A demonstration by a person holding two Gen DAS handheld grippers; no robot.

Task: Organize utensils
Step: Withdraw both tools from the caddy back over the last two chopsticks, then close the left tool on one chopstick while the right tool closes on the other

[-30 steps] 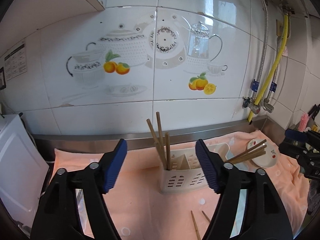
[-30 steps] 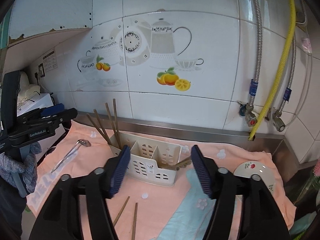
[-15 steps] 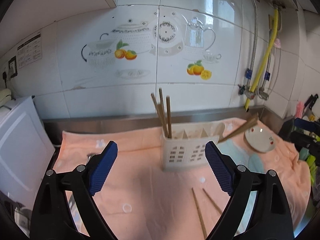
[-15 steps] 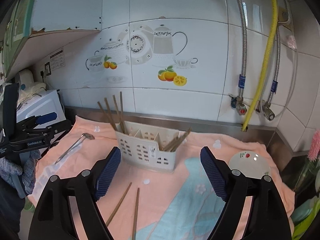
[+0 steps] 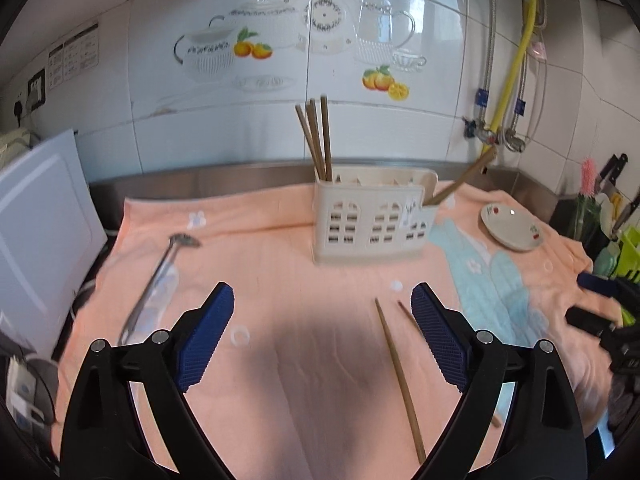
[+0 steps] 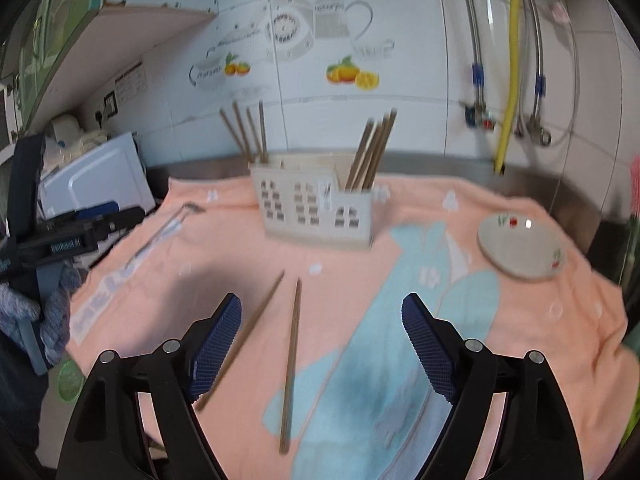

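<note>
A cream utensil caddy (image 5: pixel 372 220) (image 6: pixel 316 212) stands on the peach towel (image 5: pixel 280 280) with chopsticks upright in its left end (image 5: pixel 318 140) and more leaning in its right end (image 6: pixel 372 148). Two loose chopsticks (image 5: pixel 398 364) (image 6: pixel 290 356) lie on the towel in front of it. A metal ladle (image 5: pixel 158 276) (image 6: pixel 160 232) lies at the left. My left gripper (image 5: pixel 322 340) is open and empty above the towel, left of the loose chopsticks. My right gripper (image 6: pixel 320 344) is open and empty over them.
A small white dish (image 5: pixel 512 226) (image 6: pixel 520 248) sits on the towel at the right. A white appliance (image 5: pixel 40 216) stands at the left edge. Tiled wall and pipes (image 5: pixel 508 64) lie behind. Knives and clutter (image 5: pixel 612 208) are at the far right.
Both grippers have pulled back from the caddy and tilted down toward the towel. The loose chopsticks now lie close in front of them. Both stay open.
</note>
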